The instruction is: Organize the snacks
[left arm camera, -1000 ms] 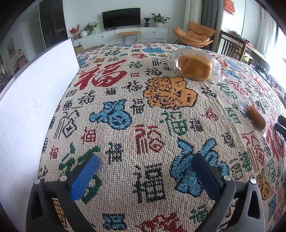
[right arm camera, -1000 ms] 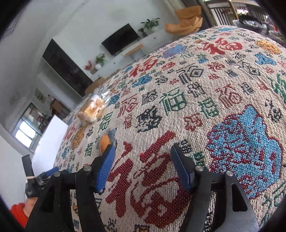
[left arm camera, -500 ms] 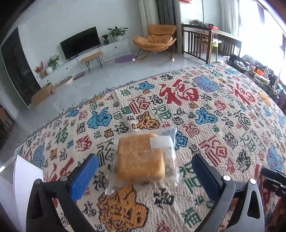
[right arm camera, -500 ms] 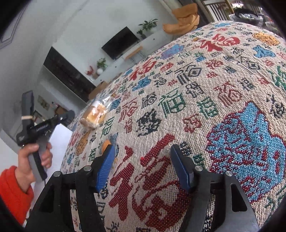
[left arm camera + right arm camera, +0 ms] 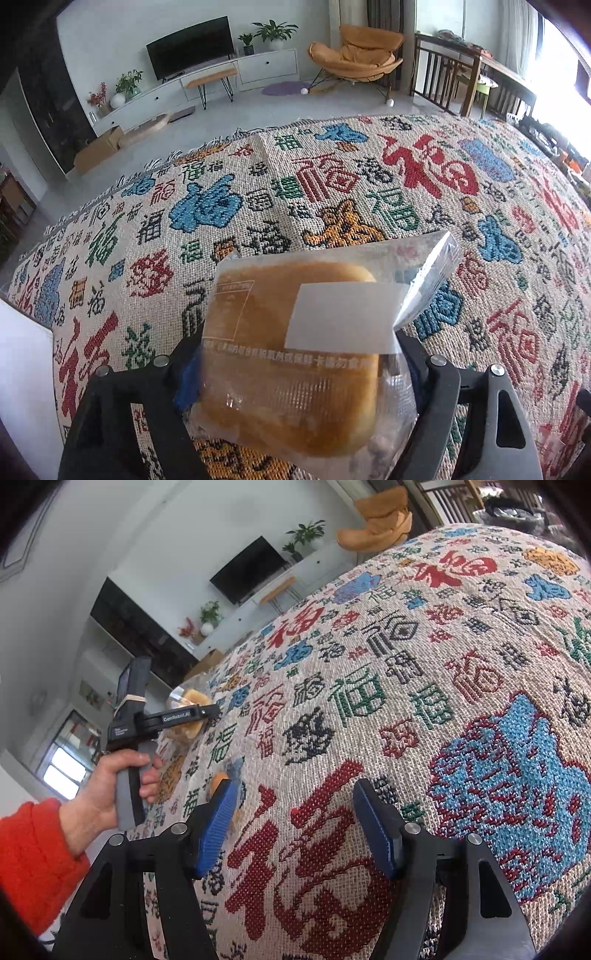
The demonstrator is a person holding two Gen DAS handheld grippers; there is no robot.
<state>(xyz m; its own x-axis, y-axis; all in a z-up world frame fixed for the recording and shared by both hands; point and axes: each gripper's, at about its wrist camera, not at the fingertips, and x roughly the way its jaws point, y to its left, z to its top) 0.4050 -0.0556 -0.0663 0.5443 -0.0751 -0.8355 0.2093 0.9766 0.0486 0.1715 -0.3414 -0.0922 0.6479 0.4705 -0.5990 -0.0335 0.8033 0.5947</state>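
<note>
Snacks are what this job is about, and the big one right now is a bread bag [image 5: 295, 354], a soft yellow-brown loaf in a clear wrapper with a white label on top. It sits between the two fingers of the left claw [image 5: 295, 373], and those fingers are closing in on it. The blue pads look like they are at its sides, but the wrapper hides them, so I cannot tell if they squeeze yet. The bag is over the patterned cloth [image 5: 369, 184] on the table, well away from the far fringed edge, and I cannot tell if it rests on the cloth. I think the bread is light and squishy, so a hard pinch could flatten it. The wrapper looks smooth and crinkly, so it may slip. The best place to hold looks like the fat middle of the loaf, not the thin loose corner of plastic sticking up on the right. In the right view, a hand [image 5: 110, 782] in a red sleeve [image 5: 37, 856] holds the left claw's handle. The right claw [image 5: 295, 834] hangs above the cloth with its fingers apart and nothing between them. A small orange snack [image 5: 218, 781] lies on the cloth just past its left finger.
</note>
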